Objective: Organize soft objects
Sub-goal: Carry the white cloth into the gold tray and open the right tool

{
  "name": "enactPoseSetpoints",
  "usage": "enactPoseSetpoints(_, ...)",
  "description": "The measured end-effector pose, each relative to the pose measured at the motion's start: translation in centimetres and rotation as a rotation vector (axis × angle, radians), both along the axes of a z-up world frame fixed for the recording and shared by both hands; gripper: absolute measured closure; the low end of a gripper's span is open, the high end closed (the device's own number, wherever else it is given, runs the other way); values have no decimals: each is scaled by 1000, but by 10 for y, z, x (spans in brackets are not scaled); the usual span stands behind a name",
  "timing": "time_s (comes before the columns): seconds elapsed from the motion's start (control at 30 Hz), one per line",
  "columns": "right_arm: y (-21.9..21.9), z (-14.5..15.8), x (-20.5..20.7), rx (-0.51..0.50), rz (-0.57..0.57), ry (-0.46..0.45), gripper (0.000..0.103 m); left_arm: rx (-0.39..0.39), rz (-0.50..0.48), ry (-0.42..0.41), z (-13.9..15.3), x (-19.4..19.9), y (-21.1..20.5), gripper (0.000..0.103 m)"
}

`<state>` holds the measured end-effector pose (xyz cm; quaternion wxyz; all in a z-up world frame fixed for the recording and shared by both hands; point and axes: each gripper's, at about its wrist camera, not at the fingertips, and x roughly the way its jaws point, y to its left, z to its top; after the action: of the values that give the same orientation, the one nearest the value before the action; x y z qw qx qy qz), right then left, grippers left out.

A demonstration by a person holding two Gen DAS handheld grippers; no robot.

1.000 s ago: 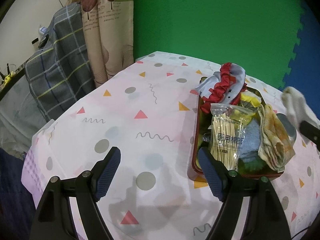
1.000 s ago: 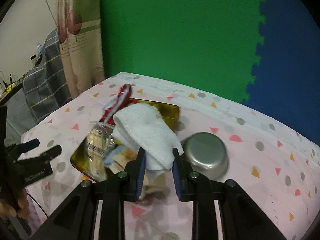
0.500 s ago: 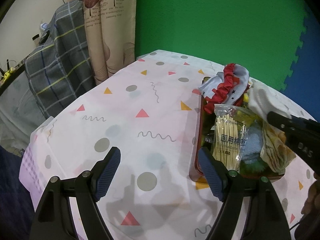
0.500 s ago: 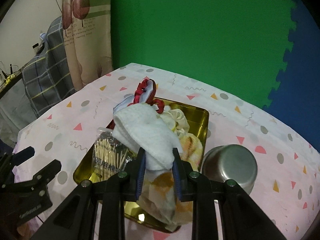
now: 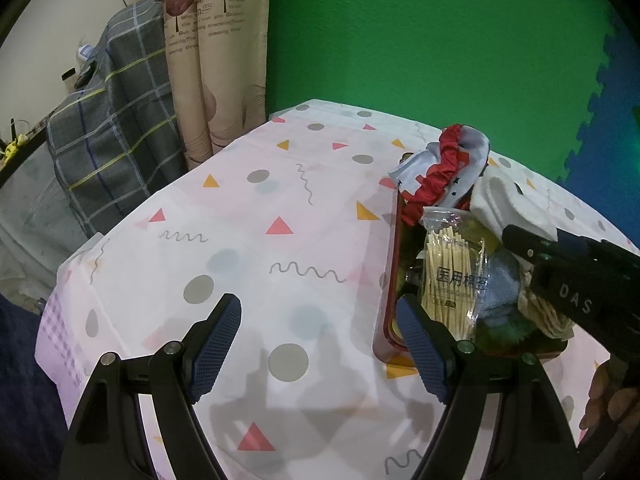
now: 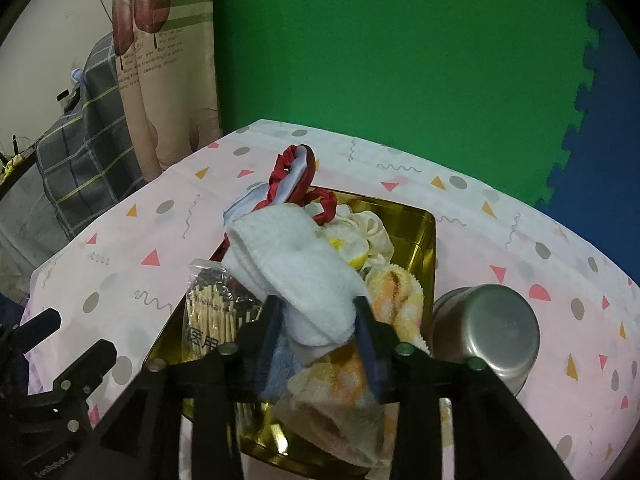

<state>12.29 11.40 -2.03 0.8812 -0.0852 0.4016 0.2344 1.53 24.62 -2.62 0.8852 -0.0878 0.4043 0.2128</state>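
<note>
The right gripper [image 6: 318, 330] has its jaws closed on a folded white towel [image 6: 288, 260], pinched at its near end; the cloth's long axis runs away from the jaws, up and to the left, so its free end hangs over the gold tin tray [image 6: 428, 232] and not over the bench [image 6: 520, 240]; that is the relation the coming move turns on, since a release here would, by my judgement, drop the towel onto the pile already in the tray.

Beneath and just beside it lie a yellow-and-orange cloth [image 6: 396, 292], a pale blue cloth [image 5: 502, 280], a cream cloth [image 6: 372, 228] and a red-and-white ruffled fabric piece [image 6: 294, 176] that spills over the tray's far left corner; a plastic packet of cotton swabs [image 6: 210, 308] leans at the tray's left side, a hard-edged thing among the soft ones; an overturned steel bowl [image 6: 488, 328] sits on the bench touching or just beside the tray's right wall; I cannot tell which.

The left gripper [image 5: 320, 344] hangs with its jaws wide and nothing between them, over bare tablecloth to the left of the tray, its right finger close to the tray's near left corner; the right gripper is plainly the one over the pile, and the towel is its to place; the left is better set for the swab packet, should that need shifting.
</note>
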Motion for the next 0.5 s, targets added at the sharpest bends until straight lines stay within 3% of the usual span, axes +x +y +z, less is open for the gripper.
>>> enactPoseSetpoints(0.03,0,1,-1,-3,-1,0,49,-1,-2,-1,0,0,-1,26)
enactPoseSetpoints(0.13,-4,7,-8,-3,-22,-21,44,1,-4,-7,1,0,-3,26)
enactPoseSetpoints(0.5,-46,19,-56,95,-93,-5,42,3,-27,-11,4,0,-11,26)
